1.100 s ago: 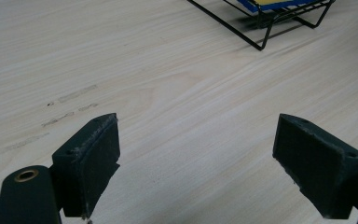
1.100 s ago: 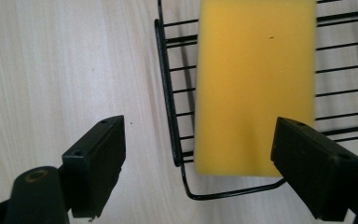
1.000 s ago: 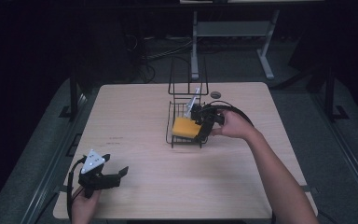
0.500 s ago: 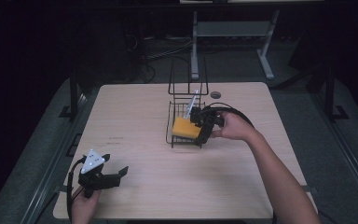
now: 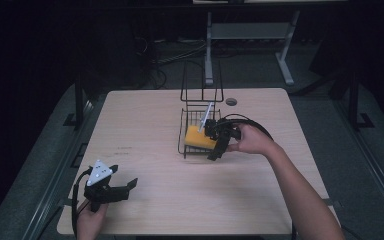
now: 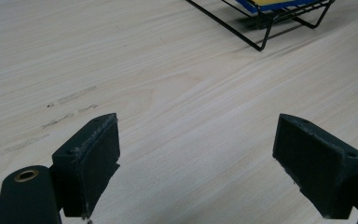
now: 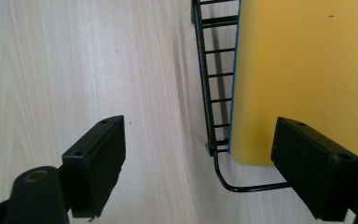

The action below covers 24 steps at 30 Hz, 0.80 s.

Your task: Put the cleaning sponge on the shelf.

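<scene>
While the person's left hand [image 5: 91, 223] rests at the near left corner of the pale wooden table [image 5: 150, 120], the left gripper [image 5: 126, 185] it holds sits low over the bare top, its jaws spread wide with nothing between them; the left gripper view shows only wood grain and a few faint scuff marks between the two black pads [image 6: 94, 156]. Across the table, the right hand [image 5: 250, 140] holds the right gripper [image 5: 214, 148] at the near right edge of a black wire basket [image 5: 190, 117], which stands a little past the middle of the table with its tall loop handle rising at the far side. A yellow sponge [image 5: 199, 138] with a blue underside lies flat in the basket. In the right gripper view the jaws stand wide apart and grip nothing: one pad hangs over bare table, the other over the sponge's corner [image 7: 303, 79], with the basket's wire rim [image 7: 208, 93] running between them. A thin pale stick-like thing [image 5: 206, 114] leans up from the basket beside the gripper; I cannot tell what it is.
</scene>
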Available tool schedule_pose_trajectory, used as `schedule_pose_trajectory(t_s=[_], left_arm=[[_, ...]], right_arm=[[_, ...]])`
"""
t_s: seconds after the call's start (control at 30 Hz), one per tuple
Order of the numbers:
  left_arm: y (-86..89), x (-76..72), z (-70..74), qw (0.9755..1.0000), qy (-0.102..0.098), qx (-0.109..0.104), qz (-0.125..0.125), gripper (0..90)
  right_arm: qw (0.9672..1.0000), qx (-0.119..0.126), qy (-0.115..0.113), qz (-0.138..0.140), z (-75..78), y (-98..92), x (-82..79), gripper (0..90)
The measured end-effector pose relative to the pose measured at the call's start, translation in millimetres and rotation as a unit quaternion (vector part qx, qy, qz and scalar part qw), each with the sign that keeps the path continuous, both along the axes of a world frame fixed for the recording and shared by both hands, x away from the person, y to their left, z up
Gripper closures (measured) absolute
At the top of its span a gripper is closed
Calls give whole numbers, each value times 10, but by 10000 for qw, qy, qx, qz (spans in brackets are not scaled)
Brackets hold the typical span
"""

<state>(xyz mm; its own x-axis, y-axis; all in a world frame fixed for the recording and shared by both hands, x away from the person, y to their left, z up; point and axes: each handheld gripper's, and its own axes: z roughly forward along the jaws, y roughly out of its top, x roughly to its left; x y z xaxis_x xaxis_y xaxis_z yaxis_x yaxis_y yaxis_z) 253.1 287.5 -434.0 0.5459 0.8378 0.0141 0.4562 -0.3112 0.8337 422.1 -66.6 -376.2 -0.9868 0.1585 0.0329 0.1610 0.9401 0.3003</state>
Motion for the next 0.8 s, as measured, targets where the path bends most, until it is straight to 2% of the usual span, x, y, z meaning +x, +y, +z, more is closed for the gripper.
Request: schedule_pose_trajectory(t_s=[0.2, 0.63, 0.8], left_arm=[[7, -1, 3, 10000, -13, -9, -2, 141], [-2, -1, 2, 10000, -12, 2, 1, 141], [2, -3, 1, 10000, 0, 16, 1, 141]], right_arm=[[9999, -106, -59, 45, -6, 32, -76, 175], [9997, 63, -123, 199, 1, -22, -245, 175], [9999, 38, -105, 82, 3, -68, -311, 175]])
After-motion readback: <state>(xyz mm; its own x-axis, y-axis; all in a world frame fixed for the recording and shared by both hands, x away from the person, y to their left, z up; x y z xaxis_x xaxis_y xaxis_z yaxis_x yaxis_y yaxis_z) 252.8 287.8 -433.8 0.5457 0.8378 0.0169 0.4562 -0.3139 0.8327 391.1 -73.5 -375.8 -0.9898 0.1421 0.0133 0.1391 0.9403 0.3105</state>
